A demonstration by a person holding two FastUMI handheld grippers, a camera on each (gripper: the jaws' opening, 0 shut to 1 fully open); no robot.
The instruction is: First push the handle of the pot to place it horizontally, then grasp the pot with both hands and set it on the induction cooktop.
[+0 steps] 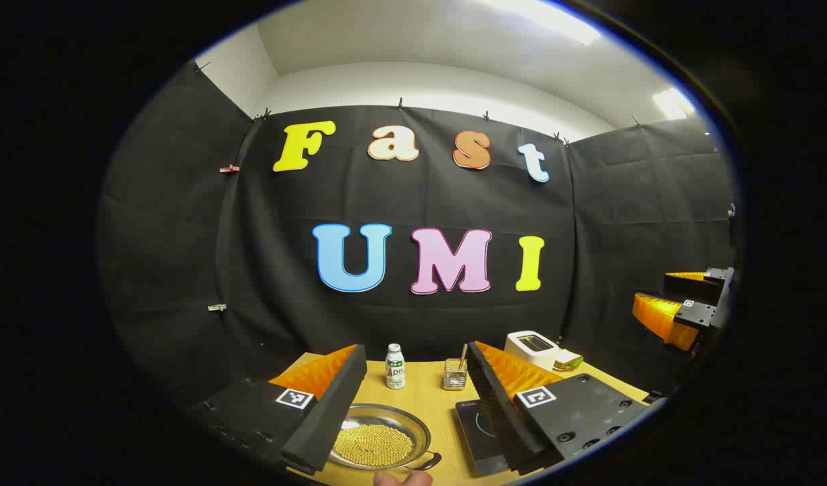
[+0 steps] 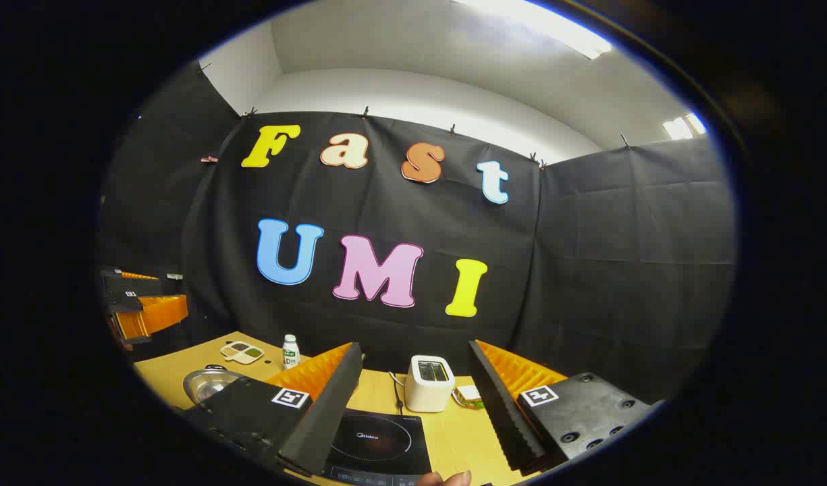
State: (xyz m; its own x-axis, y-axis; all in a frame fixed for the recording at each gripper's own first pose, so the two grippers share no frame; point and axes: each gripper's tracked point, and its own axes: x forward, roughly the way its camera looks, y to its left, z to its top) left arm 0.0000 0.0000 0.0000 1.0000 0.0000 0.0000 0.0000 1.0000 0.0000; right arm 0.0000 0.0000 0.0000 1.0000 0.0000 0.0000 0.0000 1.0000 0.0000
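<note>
Both grippers hang above the worktop [image 1: 427, 398] with their jaws spread wide, and I find nothing held or touched by either. Left gripper [image 1: 413, 412] is lined up over the pot [image 1: 379, 442]; right gripper [image 2: 413, 418] is lined up over the induction cooktop [image 2: 379, 442].

Task status, as I judge it: not begun in any visible way. The pot, a shallow metal pan filled with small yellowish beads, sits on the worktop beside the induction cooktop and apart from it, not on it. One dark loop handle [image 1: 428, 462] shows at the pot's near rim on the cooktop side. I cannot tell whether it already lies horizontal, so I log the push step as open. The two-handed lift and the placement on the cooktop both remain.

Beyond the pot, toward the booth wall, stand a small white bottle [image 1: 395, 366] and a clear holder with a stick in it [image 1: 454, 375]. A white toaster [image 2: 429, 383] stands behind the cooktop. A divided snack tray [image 2: 241, 351] lies beyond the pot in the right gripper view.
</note>
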